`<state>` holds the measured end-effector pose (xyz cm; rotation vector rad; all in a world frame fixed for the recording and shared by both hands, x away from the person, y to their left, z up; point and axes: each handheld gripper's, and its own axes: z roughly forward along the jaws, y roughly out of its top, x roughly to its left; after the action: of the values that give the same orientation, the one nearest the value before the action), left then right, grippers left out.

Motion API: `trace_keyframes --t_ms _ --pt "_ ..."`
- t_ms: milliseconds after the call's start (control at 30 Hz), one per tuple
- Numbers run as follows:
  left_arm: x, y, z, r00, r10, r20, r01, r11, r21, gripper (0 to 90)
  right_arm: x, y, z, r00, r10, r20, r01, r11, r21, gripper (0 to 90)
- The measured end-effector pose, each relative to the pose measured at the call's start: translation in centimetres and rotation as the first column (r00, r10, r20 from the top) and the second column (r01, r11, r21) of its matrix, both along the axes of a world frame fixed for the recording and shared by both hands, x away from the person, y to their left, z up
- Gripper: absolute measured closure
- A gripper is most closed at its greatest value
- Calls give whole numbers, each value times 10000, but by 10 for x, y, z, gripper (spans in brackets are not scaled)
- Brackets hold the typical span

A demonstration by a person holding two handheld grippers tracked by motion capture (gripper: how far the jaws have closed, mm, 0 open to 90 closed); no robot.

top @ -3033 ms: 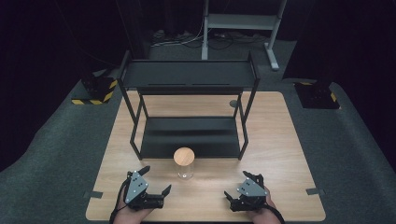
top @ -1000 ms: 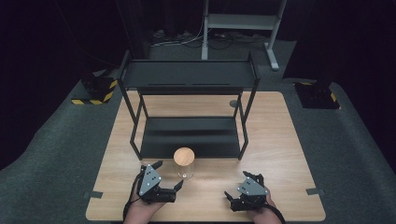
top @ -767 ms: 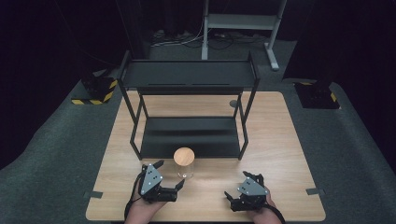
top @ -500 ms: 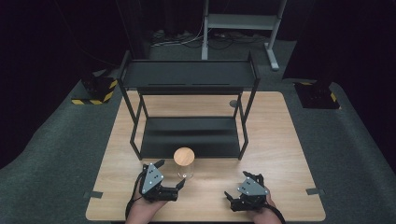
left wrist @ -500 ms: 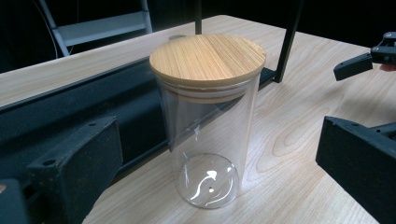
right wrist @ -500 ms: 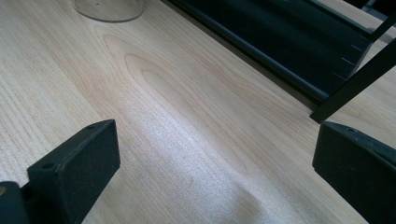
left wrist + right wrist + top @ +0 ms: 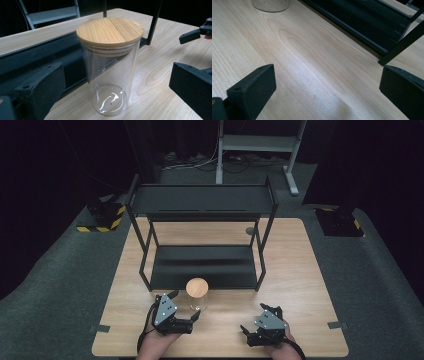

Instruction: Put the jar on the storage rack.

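The left gripper (image 7: pixel 110 87) is approaching with its jaws wide apart, not yet touching the clear glass jar with a round bamboo lid (image 7: pixel 110 67), which is standing upright on the light wooden table (image 7: pixel 160 72) just before the black metal shelf rack (image 7: pixel 200 265). I judge it should close gently on the glass wall below the lid. The right gripper (image 7: pixel 250 332), also spread open, is resting well apart.

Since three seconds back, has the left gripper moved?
Yes. In the high view the left gripper has shifted right and slightly forward, closing on the jar, which stands in place before the rack. Its jaws are open.
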<state>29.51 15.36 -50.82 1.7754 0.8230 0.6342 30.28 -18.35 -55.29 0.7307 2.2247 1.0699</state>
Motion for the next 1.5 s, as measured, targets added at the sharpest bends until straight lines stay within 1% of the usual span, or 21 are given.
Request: trace_keyframes --t_ms 267,433,900,1233,1300,1500 --pt "4 -3 -1 10000 -20 11 20 10000 -55 8 0 0 0 10000 28 13 -28 10000 -1 0" --pt "6 -4 -2 10000 1 -24 -2 9999 -163 8 0 0 0 10000 36 16 -36 10000 6 0" --pt "12 -8 -6 9999 15 -99 -17 9997 -231 8 0 0 0 10000 60 6 -60 10000 10 0" --pt "18 -12 -9 9999 7 -173 -14 9991 -412 7 0 0 0 10000 69 10 -69 10000 25 0" --pt "19 -12 -10 9998 -24 -186 17 9994 -355 8 0 0 0 10000 77 15 -77 10000 21 0" --pt "21 -13 -11 9998 34 -213 -45 9987 -501 8 0 0 0 10000 86 21 -86 10000 21 0"
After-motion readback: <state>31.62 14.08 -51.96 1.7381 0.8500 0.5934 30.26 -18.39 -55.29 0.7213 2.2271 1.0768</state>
